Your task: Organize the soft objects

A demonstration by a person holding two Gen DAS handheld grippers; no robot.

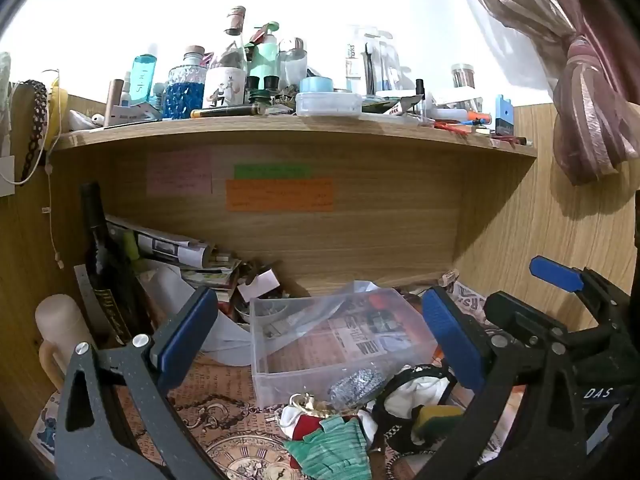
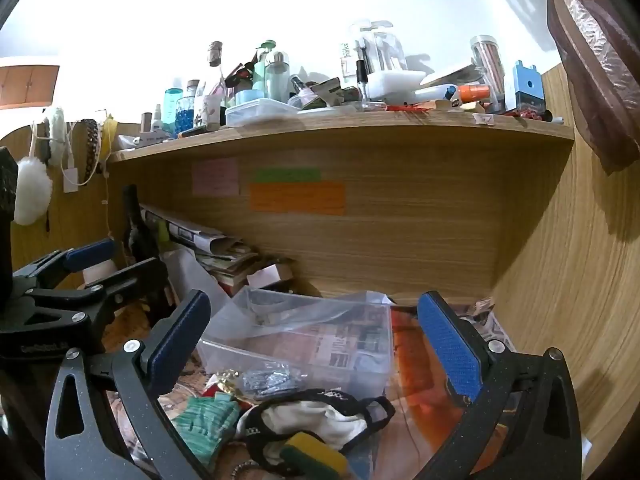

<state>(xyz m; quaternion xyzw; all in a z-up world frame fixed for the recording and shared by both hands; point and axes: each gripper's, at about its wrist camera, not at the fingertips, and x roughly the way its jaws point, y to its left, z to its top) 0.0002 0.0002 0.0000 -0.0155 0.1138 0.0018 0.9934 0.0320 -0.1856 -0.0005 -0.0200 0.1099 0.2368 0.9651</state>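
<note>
Both grippers, left (image 1: 320, 344) and right (image 2: 316, 344), gape wide above a clear bin (image 1: 320, 344) (cloth pile (image 2: 320, 420) cut off below).

The left gripper (image 1: 320, 336) hangs wide open over a clear plastic bin (image 1: 304, 344) and green cloth (image 1: 334, 446).

A cluttered wooden shelf (image 1: 296, 136) spans wood-panelled walls (image 2: 560, 260), beside a tied curtain (image 1: 588, 112).

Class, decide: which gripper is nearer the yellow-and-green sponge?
Right. The right gripper hovers almost directly over the yellow-and-green sponge; the left gripper sits off to the sponge's left.
</note>
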